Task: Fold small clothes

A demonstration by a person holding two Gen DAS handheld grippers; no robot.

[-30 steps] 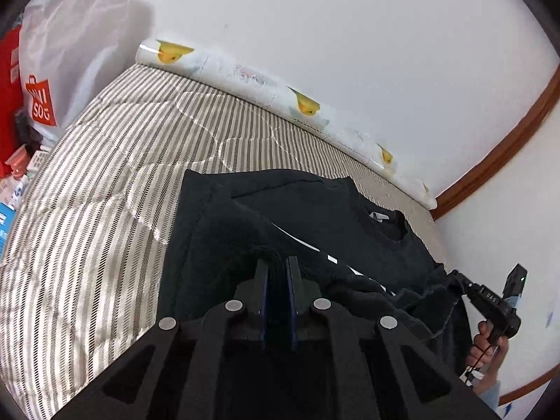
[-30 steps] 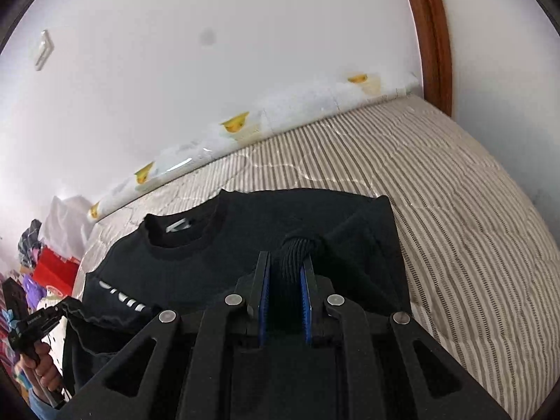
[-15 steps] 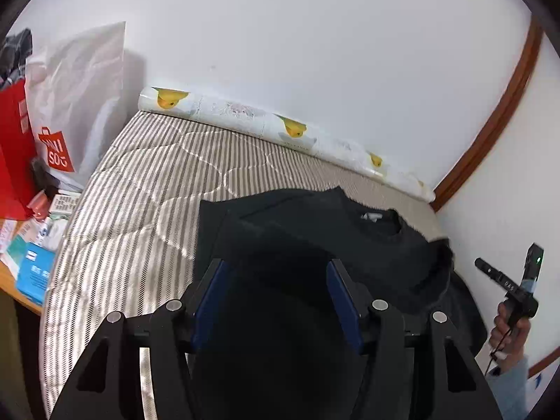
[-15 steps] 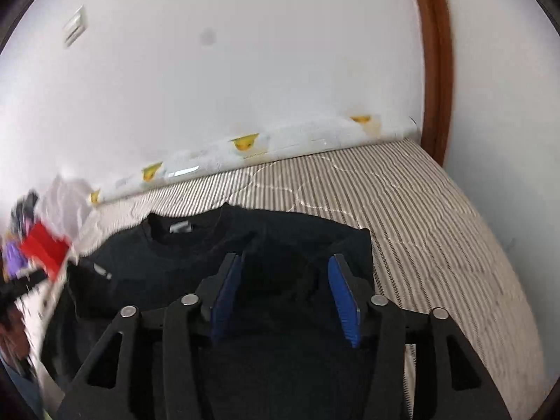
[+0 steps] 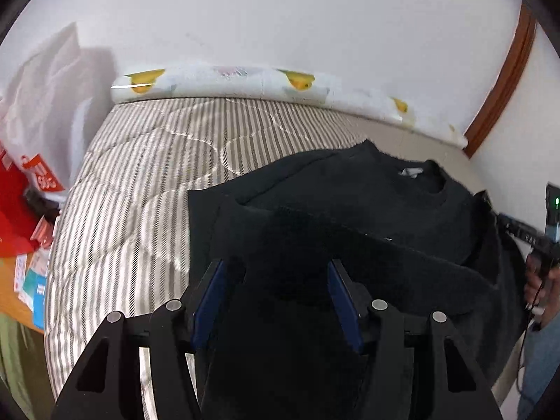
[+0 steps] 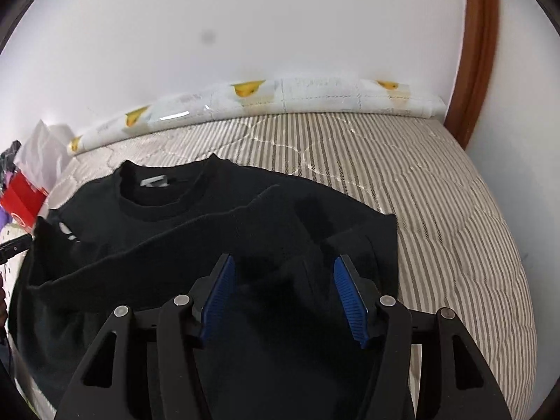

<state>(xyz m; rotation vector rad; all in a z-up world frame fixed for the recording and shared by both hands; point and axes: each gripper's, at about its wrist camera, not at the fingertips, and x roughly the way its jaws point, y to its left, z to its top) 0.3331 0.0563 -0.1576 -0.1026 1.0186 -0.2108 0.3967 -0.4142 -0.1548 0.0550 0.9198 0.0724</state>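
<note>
A black sweater (image 5: 367, 203) lies on the striped mattress (image 5: 147, 175), collar toward the wall, its lower part folded up over the chest. It also shows in the right wrist view (image 6: 210, 220). My left gripper (image 5: 276, 280) is open and empty, above the folded hem near the sweater's left edge. My right gripper (image 6: 283, 280) is open and empty, above the folded fabric near the sweater's right edge. The right gripper's body and the hand holding it show at the right edge of the left wrist view (image 5: 532, 238).
A white duck-print roll (image 5: 262, 84) lies along the wall at the mattress's far edge. A white bag (image 5: 42, 112), a red bag (image 5: 14, 217) and small packets sit left of the mattress. A brown door frame (image 6: 479, 52) stands at the right.
Both grippers were shut on folds of the sweater one second ago. They have opened, let the fabric drop onto the sweater, and pulled back slightly.
</note>
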